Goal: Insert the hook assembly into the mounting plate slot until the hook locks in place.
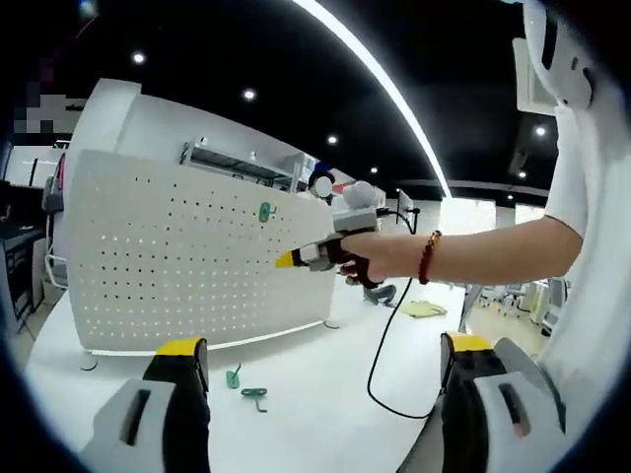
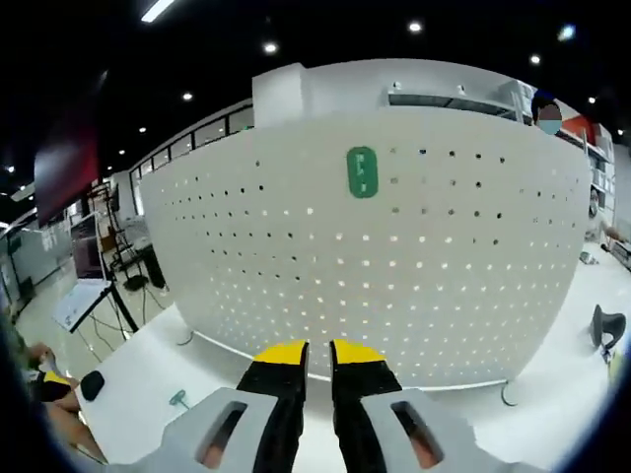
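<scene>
A white pegboard (image 1: 187, 256) stands upright on the white table, and a green hook piece (image 1: 264, 211) is mounted high on it. In the right gripper view that green hook piece (image 2: 362, 171) sits on the pegboard (image 2: 444, 266) straight ahead and above my right gripper (image 2: 318, 355), whose jaws are shut with nothing between them. From the left gripper view my right gripper (image 1: 288, 260) points at the board just below the hook. My left gripper (image 1: 325, 345) is wide open and empty, low over the table. Two loose green hooks (image 1: 234, 376) (image 1: 255, 395) lie on the table.
A person's arm with a red bead bracelet (image 1: 428, 258) holds the right gripper, and a black cable (image 1: 380, 355) hangs from it to the table. One more green hook (image 2: 178, 398) lies left of the board. A black object (image 2: 606, 325) sits at the right.
</scene>
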Demonstrator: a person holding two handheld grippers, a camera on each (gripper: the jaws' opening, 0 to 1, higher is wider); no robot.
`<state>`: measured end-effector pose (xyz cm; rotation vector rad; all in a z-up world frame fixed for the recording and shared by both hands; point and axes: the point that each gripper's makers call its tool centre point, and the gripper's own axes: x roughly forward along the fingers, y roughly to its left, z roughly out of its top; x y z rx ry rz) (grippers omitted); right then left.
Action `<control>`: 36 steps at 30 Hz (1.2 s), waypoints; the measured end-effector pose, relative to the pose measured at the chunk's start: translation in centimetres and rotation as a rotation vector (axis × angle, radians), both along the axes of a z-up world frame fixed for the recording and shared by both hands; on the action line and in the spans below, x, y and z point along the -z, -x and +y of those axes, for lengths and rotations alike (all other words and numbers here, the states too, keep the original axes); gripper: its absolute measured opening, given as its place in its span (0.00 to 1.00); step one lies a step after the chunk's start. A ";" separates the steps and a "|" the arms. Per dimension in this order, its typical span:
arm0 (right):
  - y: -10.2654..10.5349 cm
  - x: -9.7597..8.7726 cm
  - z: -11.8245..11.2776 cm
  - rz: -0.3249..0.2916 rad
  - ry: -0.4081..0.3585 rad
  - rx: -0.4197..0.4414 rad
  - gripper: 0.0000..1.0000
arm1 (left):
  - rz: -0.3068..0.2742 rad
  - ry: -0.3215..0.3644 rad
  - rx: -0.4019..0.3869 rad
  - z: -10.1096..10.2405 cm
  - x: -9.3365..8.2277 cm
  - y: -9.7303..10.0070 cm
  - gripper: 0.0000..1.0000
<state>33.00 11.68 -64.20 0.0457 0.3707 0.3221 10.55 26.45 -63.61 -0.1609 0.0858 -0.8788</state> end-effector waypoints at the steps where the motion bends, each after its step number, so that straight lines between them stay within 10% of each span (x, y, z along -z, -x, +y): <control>1: 0.1 0.4 0.1 0.009 0.002 -0.004 0.08 | 0.002 -0.002 -0.001 0.0 0.1 0.0 0.99; 36: 2.0 10.6 5.2 0.347 -0.160 -0.107 0.12 | 0.039 -0.038 -0.045 1.8 2.0 -0.8 0.98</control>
